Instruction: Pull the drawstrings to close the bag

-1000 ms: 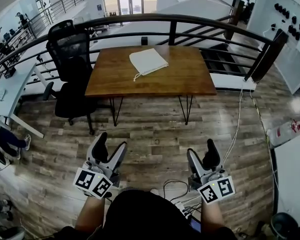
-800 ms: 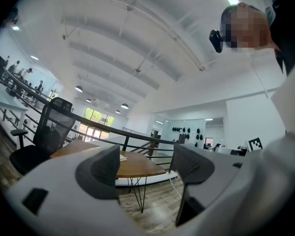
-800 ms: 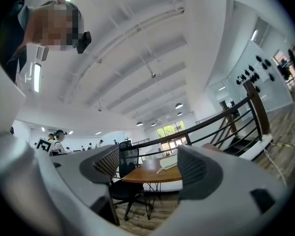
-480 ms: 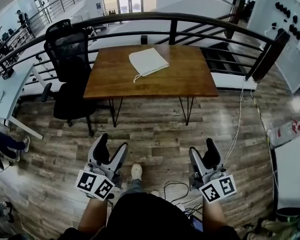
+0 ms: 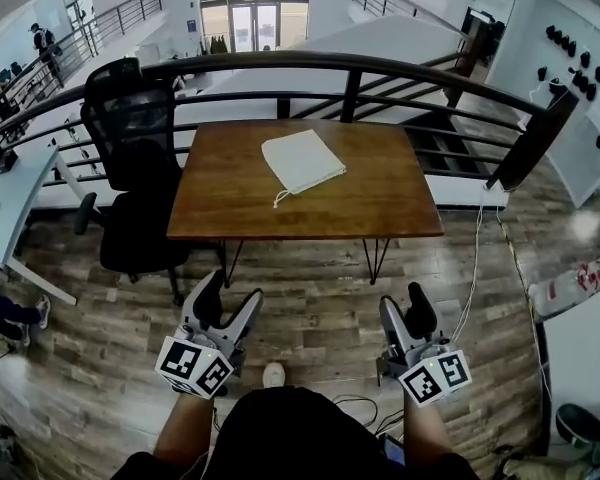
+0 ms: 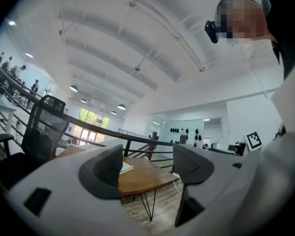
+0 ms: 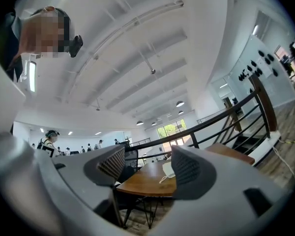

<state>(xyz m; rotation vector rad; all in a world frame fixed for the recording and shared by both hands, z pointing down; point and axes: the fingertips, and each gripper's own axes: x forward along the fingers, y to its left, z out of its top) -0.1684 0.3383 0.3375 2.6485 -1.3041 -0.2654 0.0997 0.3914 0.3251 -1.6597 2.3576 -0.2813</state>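
A white cloth bag (image 5: pixel 302 160) lies flat on the brown wooden table (image 5: pixel 380 203), its drawstring end (image 5: pixel 278 202) trailing toward the near edge. I hold both grippers low over the floor, well short of the table. The left gripper (image 5: pixel 225 303) is open with nothing between its jaws. The right gripper (image 5: pixel 405 313) has its jaws closing on empty air. In the left gripper view, the left gripper (image 6: pixel 147 168) frames the bag (image 6: pixel 126 167) far off. In the right gripper view, the bag (image 7: pixel 168 169) and the table (image 7: pixel 142 183) show past the right gripper (image 7: pixel 147 168).
A black office chair (image 5: pixel 135 168) stands at the table's left side. A curved black railing (image 5: pixel 350 68) runs behind the table. A white desk (image 5: pixel 10 198) is at the far left. A cable (image 5: pixel 475 268) trails over the wood floor on the right. The person's shoe (image 5: pixel 273 373) shows below.
The person has stepped toward the table, which now looks larger and nearer in the head view. Both grippers stay low in front of the body.
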